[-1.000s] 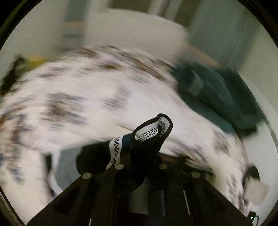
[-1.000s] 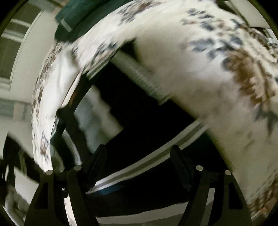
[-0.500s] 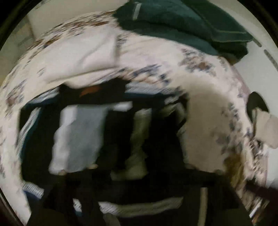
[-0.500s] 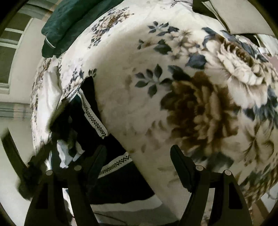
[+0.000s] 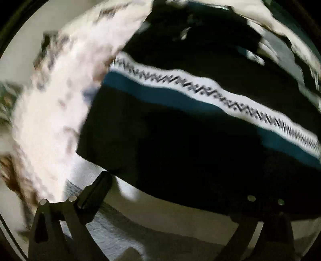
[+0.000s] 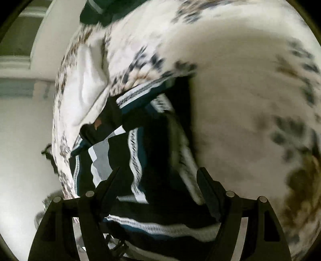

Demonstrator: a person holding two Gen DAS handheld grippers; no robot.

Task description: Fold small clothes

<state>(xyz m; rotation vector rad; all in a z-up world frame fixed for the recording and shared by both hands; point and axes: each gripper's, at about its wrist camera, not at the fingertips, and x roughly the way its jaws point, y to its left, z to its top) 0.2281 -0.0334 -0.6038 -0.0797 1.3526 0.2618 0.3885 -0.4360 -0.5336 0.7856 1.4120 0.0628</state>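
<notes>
A black garment (image 5: pixel 180 150) with a white zigzag band and a teal stripe lies crumpled on the floral bed cover (image 5: pixel 50 120). My left gripper (image 5: pixel 176 198) points steeply down, close over the garment's lower edge. Its jaws are opening wide; the black hem lies between the fingers (image 5: pixel 94 188) and neither pad presses on it. In the right wrist view the same garment (image 6: pixel 152 144) lies in folds near the bed's edge. My right gripper (image 6: pixel 160 180) hovers open above it, with the cloth under the gap and both fingers clear of it.
A white cloth (image 6: pixel 88 80) lies on the floral cover (image 6: pixel 240 90) beyond the garment. A folded dark green blanket (image 6: pixel 96 12) sits at the far end. The bed's edge drops to pale floor (image 6: pixel 24 144) on the left, and floor (image 5: pixel 160 230) shows under the left gripper.
The left gripper was shut on a piece of the black garment; it has let go, opened wide and dropped close to the garment. The right gripper swung from the flowers over the garment.
</notes>
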